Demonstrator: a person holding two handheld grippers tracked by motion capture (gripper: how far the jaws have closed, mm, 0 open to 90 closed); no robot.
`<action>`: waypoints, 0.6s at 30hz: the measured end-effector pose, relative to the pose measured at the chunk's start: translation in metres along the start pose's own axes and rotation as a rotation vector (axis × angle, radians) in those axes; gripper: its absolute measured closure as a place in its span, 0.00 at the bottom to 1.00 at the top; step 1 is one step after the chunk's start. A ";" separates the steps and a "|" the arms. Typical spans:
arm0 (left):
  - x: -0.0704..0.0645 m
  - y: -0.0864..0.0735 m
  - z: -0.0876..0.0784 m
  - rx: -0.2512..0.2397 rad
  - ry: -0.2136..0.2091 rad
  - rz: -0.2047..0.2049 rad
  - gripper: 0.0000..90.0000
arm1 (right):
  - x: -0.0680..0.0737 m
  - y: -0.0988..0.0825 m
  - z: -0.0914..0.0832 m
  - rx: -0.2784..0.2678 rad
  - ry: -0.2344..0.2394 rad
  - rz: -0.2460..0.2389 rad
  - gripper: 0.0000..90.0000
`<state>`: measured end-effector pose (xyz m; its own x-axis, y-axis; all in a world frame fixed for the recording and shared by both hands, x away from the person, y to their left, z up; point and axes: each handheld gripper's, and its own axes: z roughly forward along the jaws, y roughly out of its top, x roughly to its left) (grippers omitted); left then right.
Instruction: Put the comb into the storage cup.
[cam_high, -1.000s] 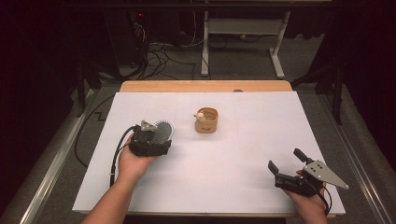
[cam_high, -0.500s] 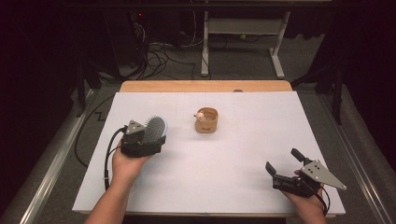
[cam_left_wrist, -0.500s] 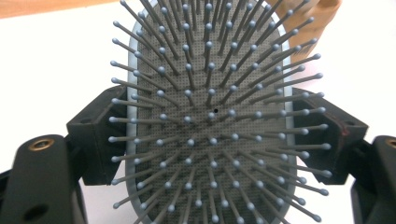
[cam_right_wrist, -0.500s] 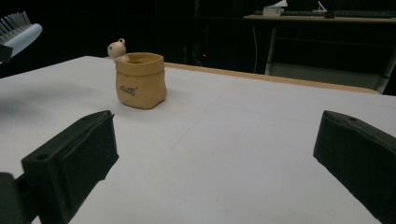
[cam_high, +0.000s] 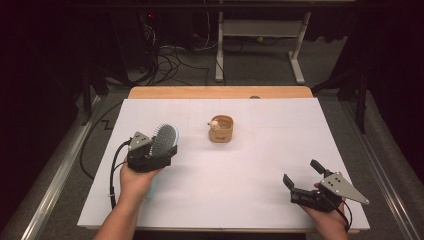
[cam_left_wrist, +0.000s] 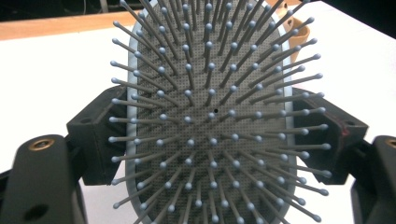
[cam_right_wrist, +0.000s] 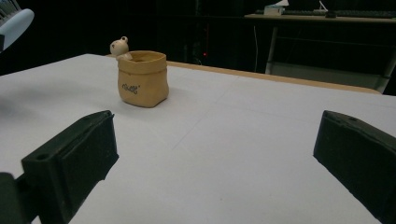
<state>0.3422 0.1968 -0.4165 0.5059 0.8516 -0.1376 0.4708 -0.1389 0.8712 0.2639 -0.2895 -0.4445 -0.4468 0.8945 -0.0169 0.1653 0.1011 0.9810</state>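
Observation:
A pale blue paddle hairbrush (cam_high: 164, 138) with grey bristles is clamped across its head by my left gripper (cam_high: 161, 151), at the left of the white table. In the left gripper view the bristle face of the hairbrush (cam_left_wrist: 210, 93) fronts the camera, with a black jaw pressed on each side of it by the left gripper (cam_left_wrist: 217, 123). A tan sack-shaped pot (cam_high: 221, 129) with a small bear figure (cam_right_wrist: 120, 46) on its rim stands mid-table. My right gripper (cam_high: 301, 172) rests near the front right, open with nothing in it. The right gripper (cam_right_wrist: 217, 126) faces the pot (cam_right_wrist: 142, 79).
A white sheet covers the table (cam_high: 280, 130), with a strip of bare wood (cam_high: 220, 92) along the far edge. Beyond it on the dark floor are cables (cam_high: 170, 60) and a white desk frame (cam_high: 260, 35). The brush's tip (cam_right_wrist: 14, 21) shows at the right gripper view's upper left.
My left hand has shifted a little to the left with the brush and turned its head slightly. The right gripper has stayed where it was.

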 end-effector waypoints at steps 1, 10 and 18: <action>-0.001 -0.001 -0.001 -0.022 -0.012 0.000 0.22 | 0.000 0.000 0.000 0.000 0.001 -0.001 0.00; -0.012 -0.003 -0.002 -0.065 -0.060 0.031 0.22 | -0.001 0.000 -0.001 -0.005 0.003 0.007 0.00; -0.017 -0.001 -0.002 -0.094 -0.086 0.050 0.22 | -0.001 0.000 -0.001 -0.002 0.004 0.009 0.00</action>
<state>0.3321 0.1831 -0.4138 0.5891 0.7976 -0.1292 0.3754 -0.1285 0.9179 0.2639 -0.2906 -0.4444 -0.4488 0.8936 -0.0075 0.1675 0.0924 0.9815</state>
